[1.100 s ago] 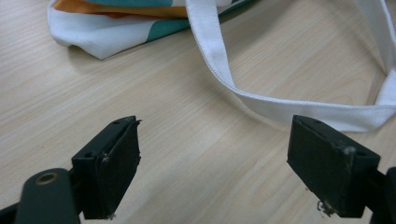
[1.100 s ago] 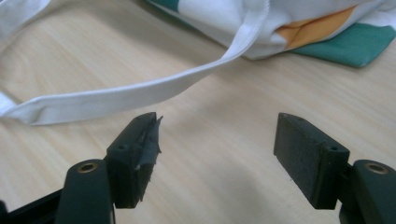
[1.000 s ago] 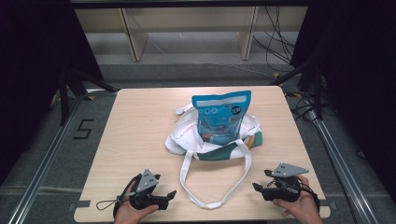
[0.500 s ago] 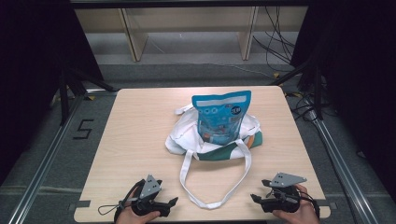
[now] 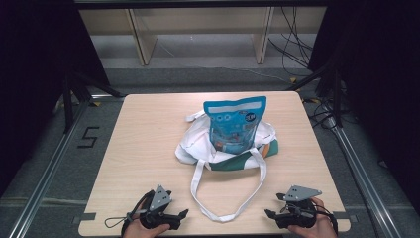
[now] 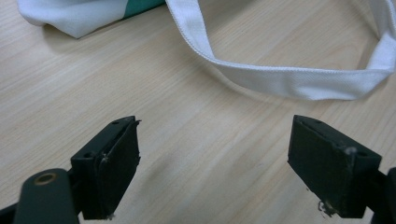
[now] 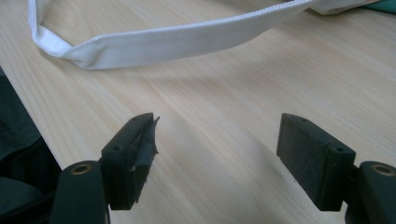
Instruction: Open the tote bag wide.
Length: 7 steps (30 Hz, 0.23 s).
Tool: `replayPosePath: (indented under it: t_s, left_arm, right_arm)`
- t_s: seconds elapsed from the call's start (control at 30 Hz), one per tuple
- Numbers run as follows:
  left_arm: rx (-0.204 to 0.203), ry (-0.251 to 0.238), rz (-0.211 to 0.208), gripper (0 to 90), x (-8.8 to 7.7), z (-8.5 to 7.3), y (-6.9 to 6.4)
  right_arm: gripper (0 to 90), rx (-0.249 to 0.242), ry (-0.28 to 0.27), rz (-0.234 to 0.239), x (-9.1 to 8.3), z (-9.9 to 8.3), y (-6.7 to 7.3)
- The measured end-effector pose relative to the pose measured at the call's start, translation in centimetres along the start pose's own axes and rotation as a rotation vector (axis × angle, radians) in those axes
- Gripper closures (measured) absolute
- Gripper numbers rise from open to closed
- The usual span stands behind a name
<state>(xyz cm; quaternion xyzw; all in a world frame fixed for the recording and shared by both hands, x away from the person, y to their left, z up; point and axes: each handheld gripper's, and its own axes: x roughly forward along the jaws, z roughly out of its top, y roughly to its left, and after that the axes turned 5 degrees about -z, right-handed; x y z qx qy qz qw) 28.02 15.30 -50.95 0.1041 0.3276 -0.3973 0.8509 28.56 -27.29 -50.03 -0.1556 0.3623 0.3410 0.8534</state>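
A white tote bag [image 5: 198, 144] with a green panel lies at the table's middle, and a blue snack pouch [image 5: 234, 124] rests on top of it. Its long white strap [image 5: 225, 215] loops toward the front edge; the strap [image 6: 289, 81] also crosses the left gripper view, and the strap [image 7: 154, 42] runs across the top of the right gripper view. My left gripper [image 5: 181, 215] sits low at the front left, open with nothing between its jaws [image 6: 224, 163]. My right gripper [image 5: 270, 215] rests at the front right, also open and empty [image 7: 219, 158].
The wooden table [image 5: 148, 129] has bare surface on both sides of the bag. A shelf unit [image 5: 198, 29] stands beyond the far edge, with cables [image 5: 297, 44] on the floor at the back right. Metal rails [image 5: 44, 173] run along both sides.
Both grippers have drawn back toward the front edge of the table and sit lower. The bag, pouch and strap have not moved.
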Motion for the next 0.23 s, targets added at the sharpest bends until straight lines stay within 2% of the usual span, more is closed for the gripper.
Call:
replayPosePath:
  t_s: [0.03,0.1,0.17,0.2,0.23]
  left_arm:
    - [0.013,0.004,0.004,15.8,-0.07,0.05,0.09]
    - [-0.019,-0.014,-0.003,15.8,0.01,0.00,0.17]
    - [-0.029,-0.014,-0.011,15.8,-0.09,0.05,0.21]
    - [-0.036,-0.015,-0.012,15.9,-0.11,0.07,0.29]
    - [-0.029,-0.016,0.000,15.8,-0.13,0.05,0.46]
  right_arm:
    - [29.1,0.005,0.005,0.002,0.00,0.00,0.05]
    - [29.1,0.003,0.004,0.003,0.00,0.02,0.04]
    - [29.1,-0.009,0.001,0.008,0.09,0.04,-0.04]
    - [29.1,0.000,0.006,0.001,0.07,0.02,0.02]
    - [29.1,-0.001,0.002,-0.009,0.02,0.01,0.04]
